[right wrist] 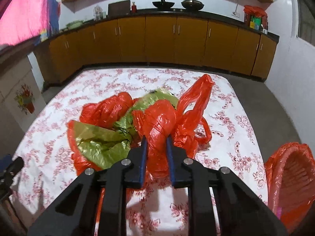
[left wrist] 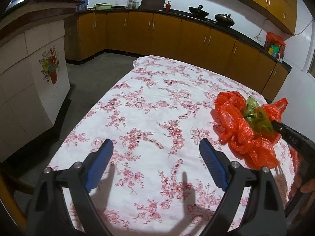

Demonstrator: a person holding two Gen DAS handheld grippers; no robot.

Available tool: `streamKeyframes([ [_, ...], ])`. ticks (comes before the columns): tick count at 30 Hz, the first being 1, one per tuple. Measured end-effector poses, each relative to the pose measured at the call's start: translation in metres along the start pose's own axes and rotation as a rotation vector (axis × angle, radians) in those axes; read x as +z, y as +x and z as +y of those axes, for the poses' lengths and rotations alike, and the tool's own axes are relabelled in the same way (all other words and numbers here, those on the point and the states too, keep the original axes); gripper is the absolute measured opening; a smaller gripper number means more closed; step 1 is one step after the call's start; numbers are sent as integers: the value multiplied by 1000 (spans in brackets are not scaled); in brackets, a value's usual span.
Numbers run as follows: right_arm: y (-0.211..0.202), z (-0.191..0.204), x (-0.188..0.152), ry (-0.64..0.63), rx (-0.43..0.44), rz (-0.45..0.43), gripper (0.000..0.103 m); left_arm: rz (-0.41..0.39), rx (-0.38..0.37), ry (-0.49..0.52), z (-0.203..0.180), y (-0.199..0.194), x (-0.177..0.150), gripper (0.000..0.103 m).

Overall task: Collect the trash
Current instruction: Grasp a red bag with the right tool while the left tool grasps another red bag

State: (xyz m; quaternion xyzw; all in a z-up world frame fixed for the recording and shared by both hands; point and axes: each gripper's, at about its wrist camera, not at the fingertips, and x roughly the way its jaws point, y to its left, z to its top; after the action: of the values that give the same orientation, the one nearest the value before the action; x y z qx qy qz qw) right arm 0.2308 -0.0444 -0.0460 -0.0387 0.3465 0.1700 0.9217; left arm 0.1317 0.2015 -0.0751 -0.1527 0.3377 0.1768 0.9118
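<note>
While the right tool (right wrist: 156, 140) pinches a twisted fold of crumpled orange-red plastic bag (right wrist: 157, 122) between its blue ribbed pads, the left tool (left wrist: 155, 147) hangs over a bare stretch of cloth with its jaws spread wide and nothing between them. Both point downward at a bench covered with a white cloth printed with pink-red flowers (right wrist: 232, 122). The orange-red bag is bunched together with a crinkled sheet of olive-green plastic film (right wrist: 102, 141), which spills out to the left of the pinched fold and partly shows behind it. One looped handle of the bag (right wrist: 196, 96) stands up to the right of the pads. In the left wrist view the same bundle sits near the right edge of the bench, with the right tool's black body reaching into it from the right; whether the bundle rests on the cloth or is lifted clear I cannot tell.

At the lower right of the right wrist view, beside the bench edge, stands a round bin lined with orange-red plastic (right wrist: 289, 181), its mouth open. Beyond the bench runs a row of yellow-brown cupboards under a dark countertop (left wrist: 177, 13), on which two dark woks (left wrist: 198, 11) sit. To the left stands a white tiled counter with a painted flower-pot motif (left wrist: 50, 64).
</note>
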Motion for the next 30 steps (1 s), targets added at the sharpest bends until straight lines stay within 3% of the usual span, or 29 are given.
streamKeyframes([
  [6,-28,-14,0,42,35,-55,18,8,-26,18,-11,-1,-1,88],
  [12,-52,-36,-5,86,17,-90,18,13,-72,59,-33,-2,-1,88],
  [18,-61,-50,-11,115,-7,-91,18,45,-142,101,-65,2,-1,88],
  [24,-62,-58,-21,131,-16,-75,18,93,-262,105,-101,6,0,87],
  [30,-61,-62,-28,133,-20,-51,18,133,-296,117,-135,15,-2,85],
])
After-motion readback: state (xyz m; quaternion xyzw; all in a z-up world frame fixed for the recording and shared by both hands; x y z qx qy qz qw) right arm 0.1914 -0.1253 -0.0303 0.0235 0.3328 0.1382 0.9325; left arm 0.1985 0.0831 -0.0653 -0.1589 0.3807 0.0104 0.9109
